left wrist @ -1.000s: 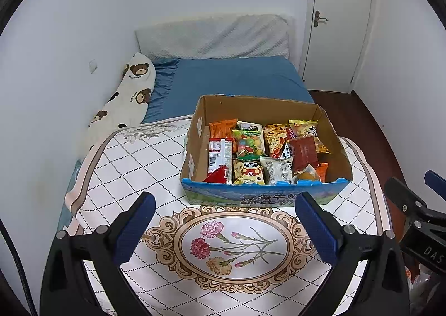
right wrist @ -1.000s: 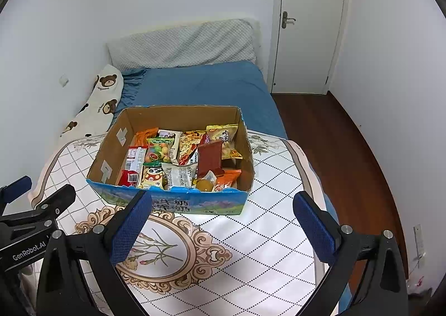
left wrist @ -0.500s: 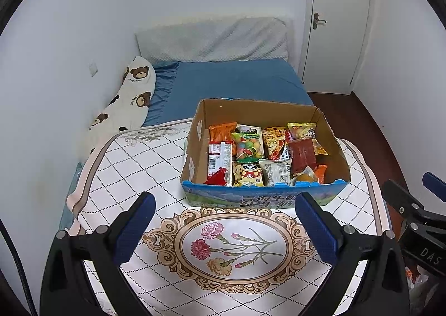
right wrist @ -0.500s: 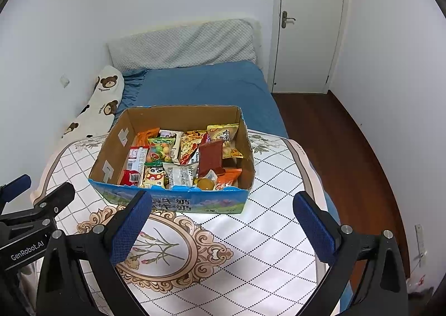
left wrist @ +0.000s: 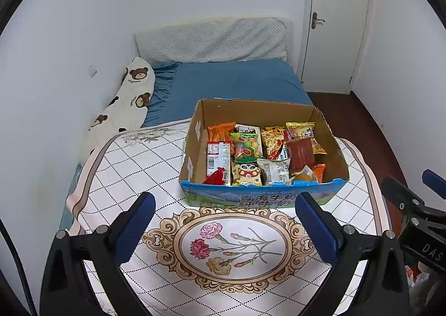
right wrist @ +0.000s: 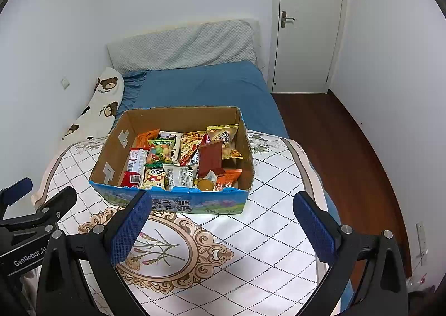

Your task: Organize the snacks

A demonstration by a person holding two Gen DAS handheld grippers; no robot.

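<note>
An open cardboard box (left wrist: pixel 259 109) with a blue printed front stands on the table; it also shows in the right wrist view (right wrist: pixel 178 116). It holds several snack packets, among them a green candy bag (left wrist: pixel 246 146), a dark red packet (left wrist: pixel 300 153) and a panda packet (left wrist: pixel 246 175). My left gripper (left wrist: pixel 225 228) is open and empty, held above the table in front of the box. My right gripper (right wrist: pixel 221 225) is open and empty, also in front of the box.
The table wears a white diamond-patterned cloth with a flower medallion (left wrist: pixel 234 246). Behind it are a blue bed (left wrist: pixel 234 82), a bear-print pillow (left wrist: pixel 125 104) and a white door (left wrist: pixel 334 23). Wooden floor (right wrist: pixel 348 148) lies to the right.
Both grippers have drifted back and up a little, so the box sits slightly farther away. Jaws stay open. Nothing in the box has moved.
</note>
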